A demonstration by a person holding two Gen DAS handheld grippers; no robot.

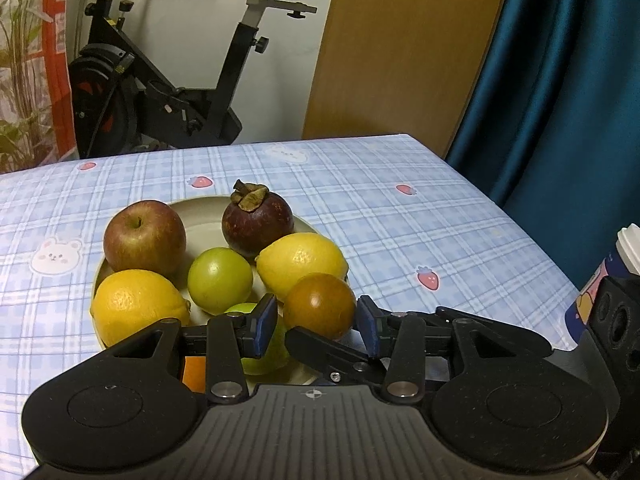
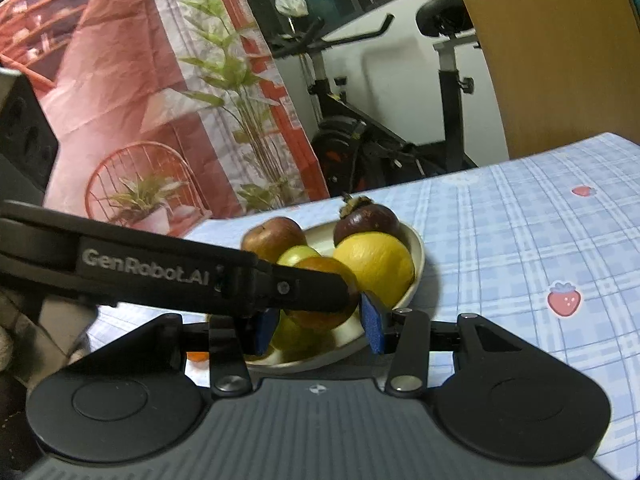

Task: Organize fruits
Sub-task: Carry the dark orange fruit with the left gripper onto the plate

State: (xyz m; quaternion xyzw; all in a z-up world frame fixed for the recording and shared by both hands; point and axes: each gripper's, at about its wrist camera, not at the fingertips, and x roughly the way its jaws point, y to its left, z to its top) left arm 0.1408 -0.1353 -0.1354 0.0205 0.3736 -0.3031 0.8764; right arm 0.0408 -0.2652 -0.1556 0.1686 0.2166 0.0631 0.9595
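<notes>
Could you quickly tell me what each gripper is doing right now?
Left gripper: open, empty, near the brown fruit.
Right gripper: open, empty.

- Second green fruit (image 1: 256,356), left wrist view: mostly hidden behind the left tool's (image 1: 316,326) blue pad; only the top and lower edge show.
- Orange item (image 1: 193,372) at the near rim: a sliver behind the tool body; identity unclear.
- Printed cup (image 1: 612,280): cut off by the right edge.
- Right wrist view: a black arm marked GenRobot.AI (image 2: 160,272) crosses the brown-orange fruit (image 2: 328,296), hiding its middle; whether the pads touch it cannot be told.
- Apple (image 2: 272,238): lower part hidden.
</notes>
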